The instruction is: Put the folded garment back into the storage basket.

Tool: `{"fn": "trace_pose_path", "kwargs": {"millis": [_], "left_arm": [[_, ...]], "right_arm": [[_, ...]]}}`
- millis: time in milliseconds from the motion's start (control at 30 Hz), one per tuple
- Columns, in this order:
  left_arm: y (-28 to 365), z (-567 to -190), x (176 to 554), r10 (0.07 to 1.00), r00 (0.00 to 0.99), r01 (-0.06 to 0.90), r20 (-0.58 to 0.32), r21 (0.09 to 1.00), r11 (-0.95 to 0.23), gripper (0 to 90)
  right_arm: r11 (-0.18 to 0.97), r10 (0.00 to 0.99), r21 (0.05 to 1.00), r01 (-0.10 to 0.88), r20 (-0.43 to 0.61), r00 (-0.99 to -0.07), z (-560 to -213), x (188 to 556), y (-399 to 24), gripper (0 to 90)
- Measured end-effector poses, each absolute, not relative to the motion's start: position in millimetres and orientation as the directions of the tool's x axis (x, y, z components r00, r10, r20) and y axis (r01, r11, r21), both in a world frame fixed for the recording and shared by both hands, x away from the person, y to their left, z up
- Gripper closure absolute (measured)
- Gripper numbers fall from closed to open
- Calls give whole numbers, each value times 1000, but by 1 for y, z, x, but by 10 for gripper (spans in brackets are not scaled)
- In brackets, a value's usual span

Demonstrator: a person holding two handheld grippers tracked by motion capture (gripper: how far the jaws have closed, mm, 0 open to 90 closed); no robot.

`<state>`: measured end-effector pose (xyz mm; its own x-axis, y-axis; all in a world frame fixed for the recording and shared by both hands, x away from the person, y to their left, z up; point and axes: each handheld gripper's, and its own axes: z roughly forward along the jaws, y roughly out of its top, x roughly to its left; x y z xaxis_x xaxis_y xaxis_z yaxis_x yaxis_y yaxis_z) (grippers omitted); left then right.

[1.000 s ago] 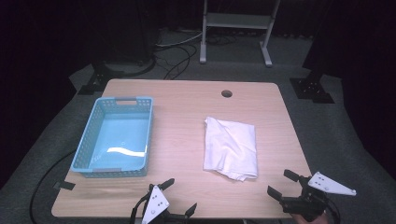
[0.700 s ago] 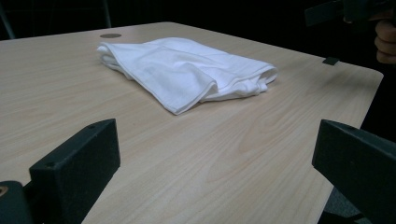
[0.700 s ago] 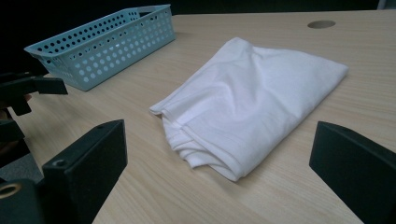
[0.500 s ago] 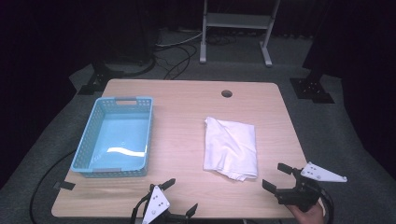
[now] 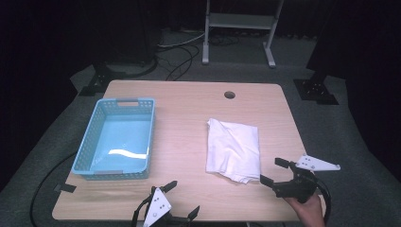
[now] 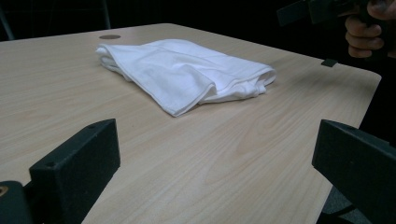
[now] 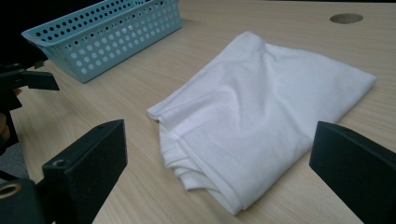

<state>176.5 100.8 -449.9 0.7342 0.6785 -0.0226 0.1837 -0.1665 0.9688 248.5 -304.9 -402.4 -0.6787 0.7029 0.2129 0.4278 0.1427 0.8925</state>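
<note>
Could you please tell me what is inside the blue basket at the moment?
The blue basket looks empty: its pale floor shows bare, with just a light glare. The folded white cloth lies apart on the table. Inside the near wall is hidden.

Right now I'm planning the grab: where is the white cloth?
In the high view the folded white cloth lies on the table's right half, right of the blue basket, its near corner just ahead of the open right claw.

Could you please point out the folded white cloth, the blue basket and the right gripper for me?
folded white cloth (image 5: 234, 149): high view, middle of its top layer.
blue basket (image 5: 126, 101): high view, far rim.
right gripper (image 5: 274, 171): high view, midway between its fingertips.
</note>
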Motion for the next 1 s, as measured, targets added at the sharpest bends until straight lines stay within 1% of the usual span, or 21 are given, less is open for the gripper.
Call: {"fn": "trace_pose_path", "kwargs": {"millis": [233, 600, 1000], "left_arm": [[99, -448, 174, 674, 739, 166, -2, 970, -179, 6], [101, -449, 176, 677, 736, 182, -30, 971, -154, 6], [102, -447, 175, 676, 736, 176, -30, 973, -149, 6]], "right_arm": [[160, 685, 881, 445, 225, -692, -403, 265, -298, 41], [162, 678, 867, 472, 249, -691, -402, 284, -292, 41], [177, 687, 852, 492, 251, -682, -398, 302, -290, 45]]}}
